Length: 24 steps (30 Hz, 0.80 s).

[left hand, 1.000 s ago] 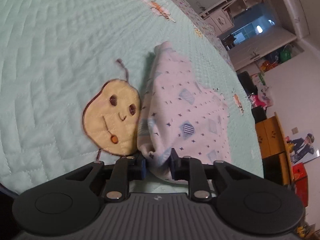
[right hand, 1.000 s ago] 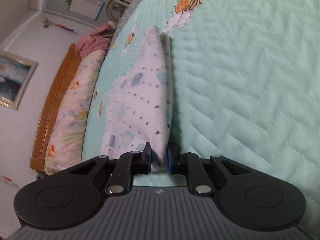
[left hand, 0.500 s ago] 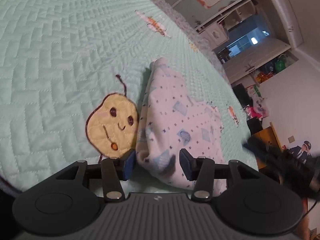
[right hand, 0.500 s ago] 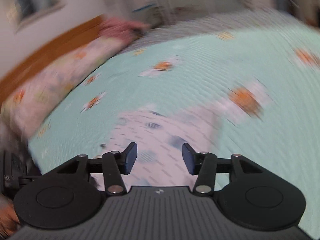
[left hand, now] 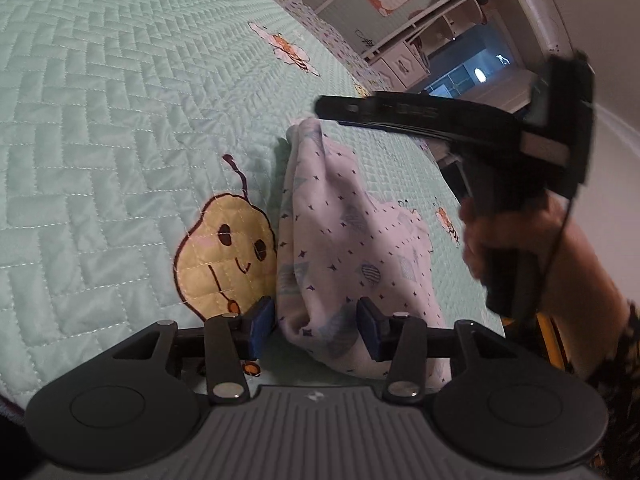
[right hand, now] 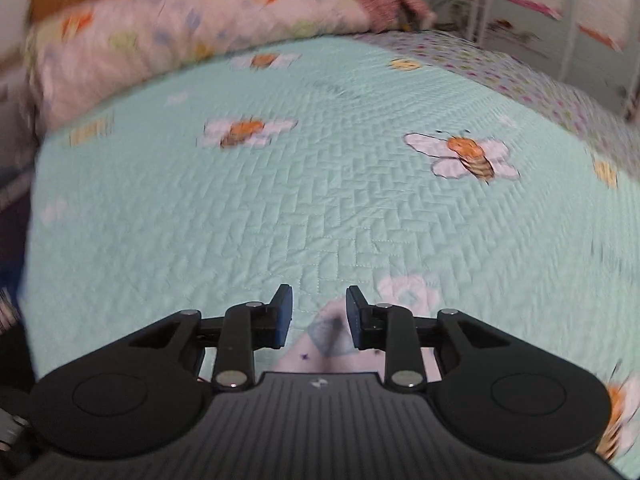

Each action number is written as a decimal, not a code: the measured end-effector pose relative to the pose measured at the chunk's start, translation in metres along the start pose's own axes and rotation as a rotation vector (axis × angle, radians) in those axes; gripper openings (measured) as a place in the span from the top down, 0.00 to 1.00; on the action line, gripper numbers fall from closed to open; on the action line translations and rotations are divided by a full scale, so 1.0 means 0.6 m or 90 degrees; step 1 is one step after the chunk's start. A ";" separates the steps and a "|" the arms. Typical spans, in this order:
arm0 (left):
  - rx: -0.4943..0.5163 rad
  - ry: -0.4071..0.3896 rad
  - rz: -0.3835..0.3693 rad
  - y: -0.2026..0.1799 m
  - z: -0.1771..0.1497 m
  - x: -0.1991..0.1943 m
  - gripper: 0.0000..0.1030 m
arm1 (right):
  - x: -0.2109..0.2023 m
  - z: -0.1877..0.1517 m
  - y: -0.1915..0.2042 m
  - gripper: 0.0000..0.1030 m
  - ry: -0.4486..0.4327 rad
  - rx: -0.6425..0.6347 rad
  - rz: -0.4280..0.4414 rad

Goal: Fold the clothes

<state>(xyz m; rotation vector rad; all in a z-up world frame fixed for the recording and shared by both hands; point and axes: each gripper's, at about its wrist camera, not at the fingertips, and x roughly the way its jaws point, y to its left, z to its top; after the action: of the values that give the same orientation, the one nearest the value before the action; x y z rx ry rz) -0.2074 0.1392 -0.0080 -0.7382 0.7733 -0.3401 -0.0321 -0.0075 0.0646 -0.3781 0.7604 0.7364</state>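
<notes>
Landmark: the folded white cloth with small dark print [left hand: 340,248], laid on the mint quilted bedspread [left hand: 100,128].
Left of the cloth: the yellow pear-face patch [left hand: 216,256], touching its edge.
Behind the cloth: a stitched bee-and-flower patch [left hand: 286,48], well apart.
Near end: lies between the left gripper [left hand: 316,326] pads.
Far end: lies under the black right gripper [left hand: 332,114].

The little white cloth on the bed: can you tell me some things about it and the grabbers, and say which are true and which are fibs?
1. The white cloth lies beside a smiling yellow pear on the quilt. True.
2. The left gripper squeezes the cloth tight. False: its jaws stand apart around the cloth's near end.
3. The right gripper carries the cloth in the air. False: its jaws, just closing, hold nothing; the cloth lies below.
4. Bees decorate the quilt. True.
</notes>
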 end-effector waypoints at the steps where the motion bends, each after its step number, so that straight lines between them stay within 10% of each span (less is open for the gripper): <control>1: 0.001 0.001 -0.003 0.001 0.000 0.001 0.53 | 0.010 0.004 0.001 0.60 0.014 -0.019 -0.007; 6: -0.009 0.006 -0.020 0.010 0.001 0.002 0.53 | 0.049 0.011 -0.012 0.53 0.061 -0.035 -0.008; 8: -0.017 0.007 -0.029 0.015 0.002 0.001 0.55 | 0.059 0.011 -0.012 0.94 0.077 -0.033 -0.003; 24: -0.006 0.014 -0.014 0.024 -0.006 -0.008 0.71 | 0.073 -0.007 -0.096 0.81 0.012 0.212 0.027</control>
<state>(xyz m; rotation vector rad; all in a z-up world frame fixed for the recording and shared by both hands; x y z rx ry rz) -0.2128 0.1501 -0.0178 -0.7534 0.7881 -0.3655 0.0291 -0.0295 0.0325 -0.0678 0.8944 0.6333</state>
